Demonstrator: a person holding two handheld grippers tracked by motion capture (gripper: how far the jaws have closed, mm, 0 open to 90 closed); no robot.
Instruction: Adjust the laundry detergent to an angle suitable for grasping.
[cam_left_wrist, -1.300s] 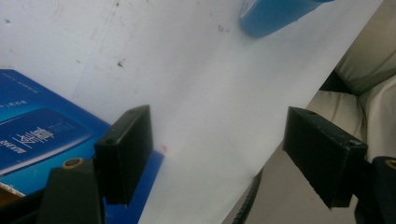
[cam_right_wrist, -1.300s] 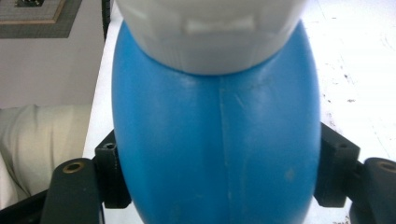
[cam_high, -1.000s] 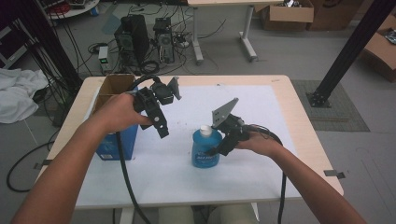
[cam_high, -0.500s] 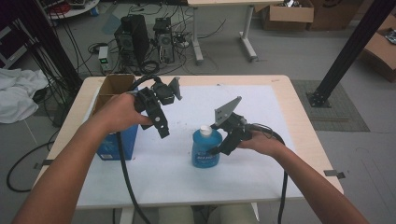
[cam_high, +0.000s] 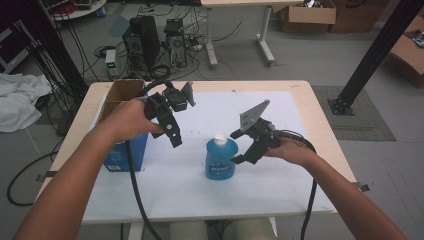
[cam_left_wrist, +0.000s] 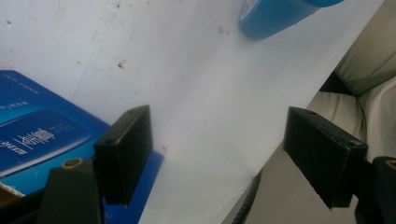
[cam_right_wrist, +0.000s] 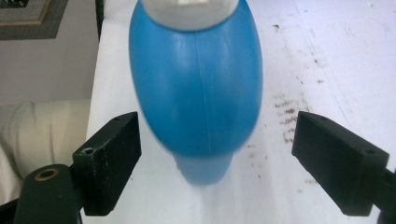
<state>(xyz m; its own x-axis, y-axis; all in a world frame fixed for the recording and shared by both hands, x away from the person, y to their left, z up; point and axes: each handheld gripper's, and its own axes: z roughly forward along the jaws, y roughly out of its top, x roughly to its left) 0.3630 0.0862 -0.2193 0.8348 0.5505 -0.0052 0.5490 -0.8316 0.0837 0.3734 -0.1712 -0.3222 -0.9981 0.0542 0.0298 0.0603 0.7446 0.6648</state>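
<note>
A blue bottle (cam_high: 221, 159) with a white cap stands upright on the white table cover (cam_high: 300, 115), near the front middle. My right gripper (cam_high: 239, 147) is open at the bottle's right side, one jaw on each side of its edge. In the right gripper view the bottle (cam_right_wrist: 198, 88) stands just ahead of that gripper (cam_right_wrist: 224, 163), between the lines of its spread jaws and touching neither. My left gripper (cam_high: 170, 126) is held above the table left of the bottle, open, pointing down. Its own view shows the left gripper (cam_left_wrist: 219, 140) with nothing between its jaws.
An open cardboard box with blue printed sides (cam_high: 124, 150) stands at the table's left edge, under my left hand, and its blue side (cam_left_wrist: 42, 135) shows by the left jaw. The bottle's base (cam_left_wrist: 280, 16) and the person's lap (cam_left_wrist: 369, 70) show beyond the table's front edge.
The right gripper has edged slightly closer around the bottle. The left gripper and the bottle have stayed in place.
</note>
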